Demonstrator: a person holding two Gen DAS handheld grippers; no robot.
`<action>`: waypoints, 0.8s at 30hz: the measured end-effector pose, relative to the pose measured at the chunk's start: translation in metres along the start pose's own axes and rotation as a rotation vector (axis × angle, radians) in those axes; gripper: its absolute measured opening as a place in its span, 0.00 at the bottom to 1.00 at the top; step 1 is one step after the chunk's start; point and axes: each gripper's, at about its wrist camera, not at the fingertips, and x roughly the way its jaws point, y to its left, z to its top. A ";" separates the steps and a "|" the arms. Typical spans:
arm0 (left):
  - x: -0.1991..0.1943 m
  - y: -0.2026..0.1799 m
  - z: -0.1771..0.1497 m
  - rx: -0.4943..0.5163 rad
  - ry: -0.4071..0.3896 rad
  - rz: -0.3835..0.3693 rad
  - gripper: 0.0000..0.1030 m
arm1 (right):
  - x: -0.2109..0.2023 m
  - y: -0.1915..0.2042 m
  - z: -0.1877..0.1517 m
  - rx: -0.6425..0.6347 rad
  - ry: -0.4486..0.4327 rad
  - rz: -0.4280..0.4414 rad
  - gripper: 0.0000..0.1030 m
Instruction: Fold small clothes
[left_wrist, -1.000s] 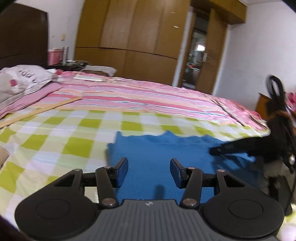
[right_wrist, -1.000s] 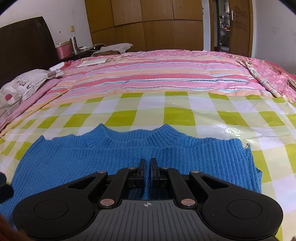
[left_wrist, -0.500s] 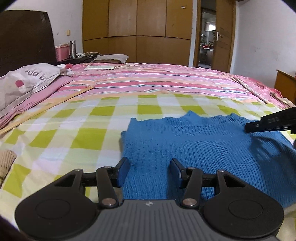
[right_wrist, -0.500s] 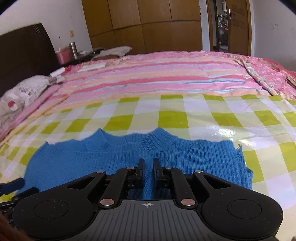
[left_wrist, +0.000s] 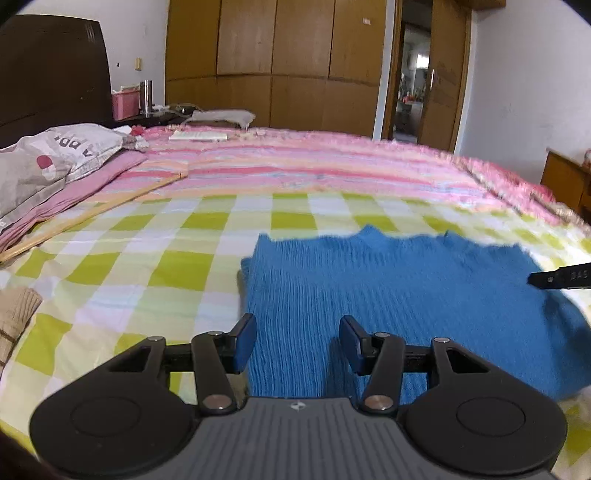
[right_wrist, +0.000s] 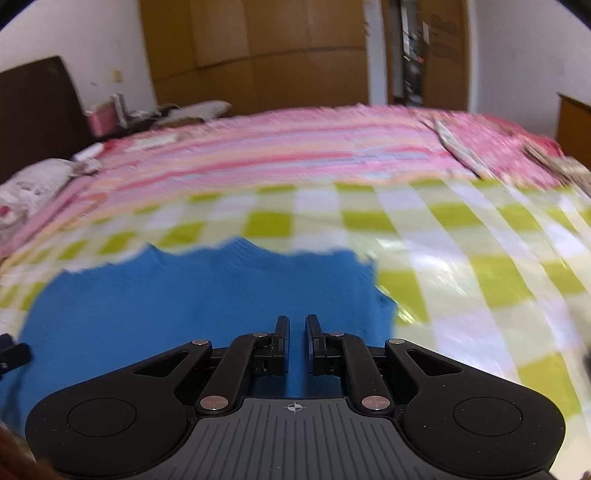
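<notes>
Hovering over the blue ribbed knit sweater (left_wrist: 388, 295) lying flat on the checked bed cover (left_wrist: 147, 251), my left gripper (left_wrist: 297, 341) gapes empty at its left edge; right gripper (right_wrist: 295, 341) nearly clenched, empty, near its right edge.

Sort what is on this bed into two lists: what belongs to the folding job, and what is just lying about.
Belongs to the job:
blue knit sweater, lying flat on the checked sheet
left gripper, open over the sweater's edge
right gripper, a narrow gap, nothing pinched

Just lying about:
grey pillow
beige knit piece
book
pink box
</notes>
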 end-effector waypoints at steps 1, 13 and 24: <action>0.004 -0.001 -0.001 0.006 0.020 0.008 0.54 | 0.002 -0.005 -0.002 0.017 0.007 -0.003 0.11; -0.016 0.011 0.000 -0.054 0.005 0.010 0.54 | -0.019 -0.021 -0.008 0.071 -0.024 0.009 0.11; -0.018 0.012 -0.008 -0.053 0.053 0.026 0.54 | -0.036 -0.027 -0.015 0.092 -0.045 0.014 0.11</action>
